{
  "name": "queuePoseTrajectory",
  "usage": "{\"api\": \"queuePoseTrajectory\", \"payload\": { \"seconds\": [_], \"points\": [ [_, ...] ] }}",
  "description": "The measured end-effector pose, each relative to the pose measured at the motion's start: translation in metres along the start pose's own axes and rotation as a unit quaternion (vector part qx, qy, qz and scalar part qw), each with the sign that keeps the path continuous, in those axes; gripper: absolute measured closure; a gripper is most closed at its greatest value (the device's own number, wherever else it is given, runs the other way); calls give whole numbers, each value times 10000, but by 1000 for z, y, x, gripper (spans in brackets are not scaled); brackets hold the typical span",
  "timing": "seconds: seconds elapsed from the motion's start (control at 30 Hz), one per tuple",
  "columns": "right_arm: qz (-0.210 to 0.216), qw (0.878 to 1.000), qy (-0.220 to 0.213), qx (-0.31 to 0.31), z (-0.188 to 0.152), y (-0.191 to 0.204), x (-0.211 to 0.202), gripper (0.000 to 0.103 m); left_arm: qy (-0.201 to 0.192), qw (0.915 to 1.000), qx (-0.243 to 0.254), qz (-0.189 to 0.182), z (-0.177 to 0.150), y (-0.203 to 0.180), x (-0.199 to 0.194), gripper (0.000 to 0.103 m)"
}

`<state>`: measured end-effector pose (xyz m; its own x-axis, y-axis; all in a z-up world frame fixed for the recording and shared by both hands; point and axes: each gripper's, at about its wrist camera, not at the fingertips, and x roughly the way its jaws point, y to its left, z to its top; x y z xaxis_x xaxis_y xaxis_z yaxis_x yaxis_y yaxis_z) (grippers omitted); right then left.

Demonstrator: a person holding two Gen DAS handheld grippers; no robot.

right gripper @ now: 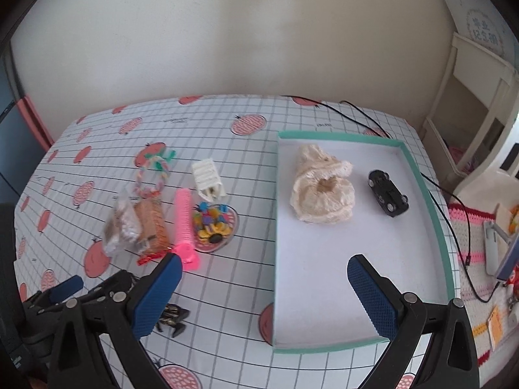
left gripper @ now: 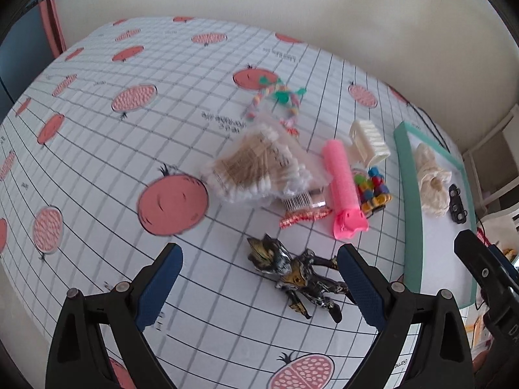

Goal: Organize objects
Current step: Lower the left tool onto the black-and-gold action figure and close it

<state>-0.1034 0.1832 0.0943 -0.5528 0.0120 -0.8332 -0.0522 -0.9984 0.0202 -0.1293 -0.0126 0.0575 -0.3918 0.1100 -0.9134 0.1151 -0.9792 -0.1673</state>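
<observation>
A black and gold action figure (left gripper: 296, 277) lies on the tablecloth just ahead of my left gripper (left gripper: 259, 275), whose jaws stand open around nothing. Beyond it lie a bag of cotton swabs (left gripper: 256, 168), a pink hair roller (left gripper: 343, 188), a bag of coloured beads (left gripper: 373, 188), a white comb-like clip (left gripper: 369, 142) and a rope toy (left gripper: 279, 97). My right gripper (right gripper: 264, 275) hangs open over the near part of the teal-rimmed tray (right gripper: 434, 214), which holds a cream knitted piece (right gripper: 321, 191) and a black toy car (right gripper: 387, 193). The figure's legs (right gripper: 172, 317) show behind the right gripper's left finger.
A tomato-print grid tablecloth (right gripper: 227, 291) covers the table. A black cable (right gripper: 356, 113) runs along the far edge and down the right side. A white shelf (right gripper: 470, 103) and a crocheted mat (right gripper: 470, 227) with small items lie to the right. The wall is close behind.
</observation>
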Motion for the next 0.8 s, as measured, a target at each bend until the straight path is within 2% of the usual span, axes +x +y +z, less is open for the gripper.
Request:
{"api": "queuePoseTrajectory", "payload": {
  "seconds": [0.33,0.53,0.73,0.8],
  "points": [
    [-78,9999,114,-22,-4,-7,11,0,352,9992,-195,26,-14,-24,30,7],
    [-63,9998,164,-36,-5,-8,14,0,444,9980,123,428,-22,-39,41,7],
    [-15,9999,159,-39,-3,-4,17,0,611,9944,332,790,-27,-35,46,7],
    [19,9999,161,-35,-2,-2,18,0,656,9941,323,796,-27,-31,47,8]
  ]
}}
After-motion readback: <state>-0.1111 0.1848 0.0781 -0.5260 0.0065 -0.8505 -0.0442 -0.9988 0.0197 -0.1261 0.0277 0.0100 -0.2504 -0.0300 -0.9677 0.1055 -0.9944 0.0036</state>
